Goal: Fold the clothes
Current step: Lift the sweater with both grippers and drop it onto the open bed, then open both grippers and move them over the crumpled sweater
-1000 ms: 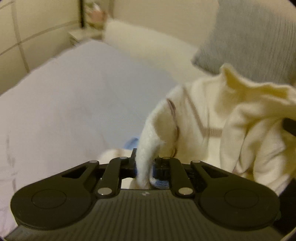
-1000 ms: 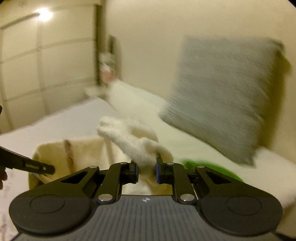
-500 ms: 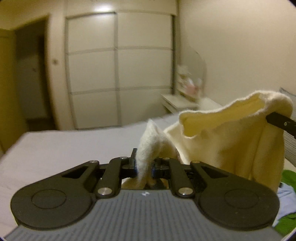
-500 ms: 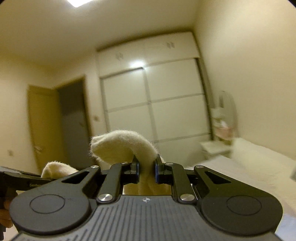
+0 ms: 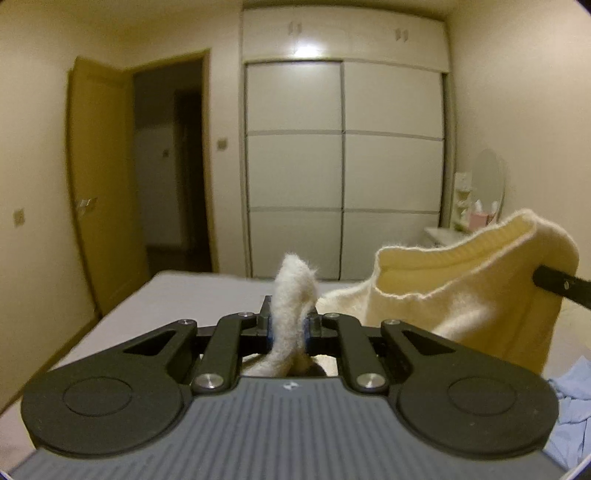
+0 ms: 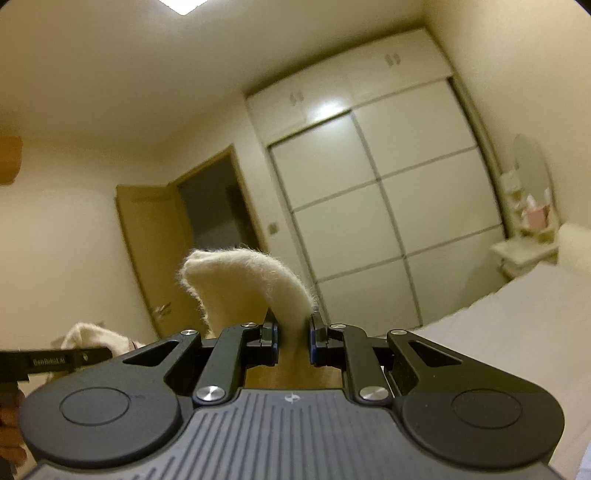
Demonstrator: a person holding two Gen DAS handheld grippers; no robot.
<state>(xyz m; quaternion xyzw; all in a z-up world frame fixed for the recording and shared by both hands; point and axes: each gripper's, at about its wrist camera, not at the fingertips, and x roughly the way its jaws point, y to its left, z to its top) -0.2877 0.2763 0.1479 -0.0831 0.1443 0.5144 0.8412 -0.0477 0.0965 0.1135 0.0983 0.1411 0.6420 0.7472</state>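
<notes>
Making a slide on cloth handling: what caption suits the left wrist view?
Left tongs shut on a cream sweater, lifted above the bed facing the wardrobe.

Dim yellowish ceiling light [image 6: 183, 4], glare on wardrobe [image 5: 308, 50], fisheye-bowed, dark-cornered edges

sweater [image 5: 461, 295] hanging above bed [image 5: 184, 295], wardrobe [image 5: 343, 166] behind bed; open door [image 5: 99, 184] left of wardrobe

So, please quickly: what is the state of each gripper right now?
Left gripper: closed on the fluffy cream knitted sweater.
Right gripper: closed on another part of this sweater.
</notes>
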